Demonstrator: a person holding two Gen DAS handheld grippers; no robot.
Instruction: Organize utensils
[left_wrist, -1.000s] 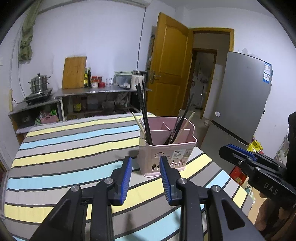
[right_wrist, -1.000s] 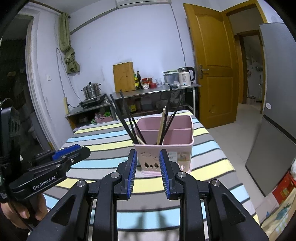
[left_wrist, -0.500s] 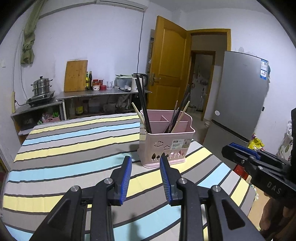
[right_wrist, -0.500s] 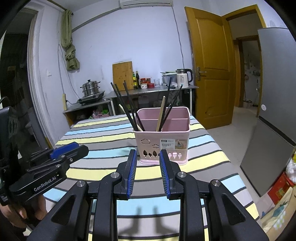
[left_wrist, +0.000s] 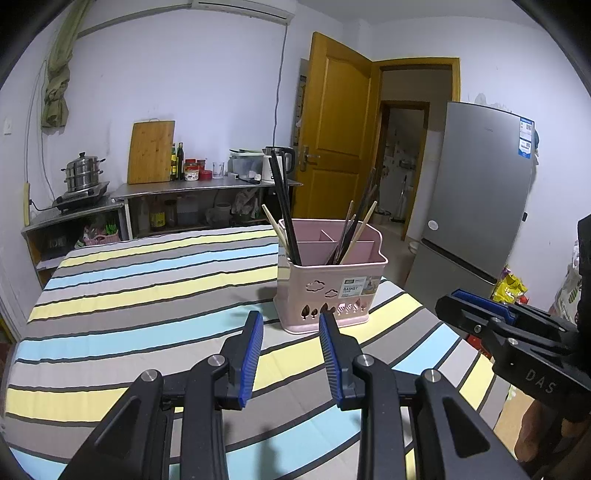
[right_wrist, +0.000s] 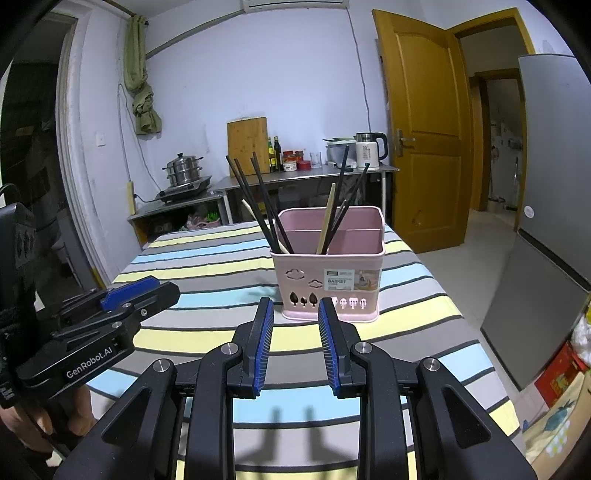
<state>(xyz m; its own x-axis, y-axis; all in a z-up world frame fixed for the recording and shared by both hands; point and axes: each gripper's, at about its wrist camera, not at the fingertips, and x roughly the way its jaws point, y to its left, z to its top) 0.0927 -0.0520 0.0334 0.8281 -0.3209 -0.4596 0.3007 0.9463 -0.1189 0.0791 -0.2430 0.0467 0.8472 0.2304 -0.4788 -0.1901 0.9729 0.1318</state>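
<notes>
While both the left gripper (left_wrist: 291, 338) and right gripper (right_wrist: 295, 326) hang spread and empty just before the pink basket (right_wrist: 328, 280), mixed chopsticks (right_wrist: 258, 206) inside look unsorted.

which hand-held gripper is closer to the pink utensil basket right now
Right, though only slightly. The right hand-held gripper points squarely at the pink utensil basket, just short of its base. The left hand-held gripper sits a little further back, off the basket's left corner. Both are open, touching nothing.

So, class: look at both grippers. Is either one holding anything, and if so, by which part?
Nothing is held. The left gripper and right gripper both hang open and empty above the striped table, short of the pink basket of chopsticks.
</notes>
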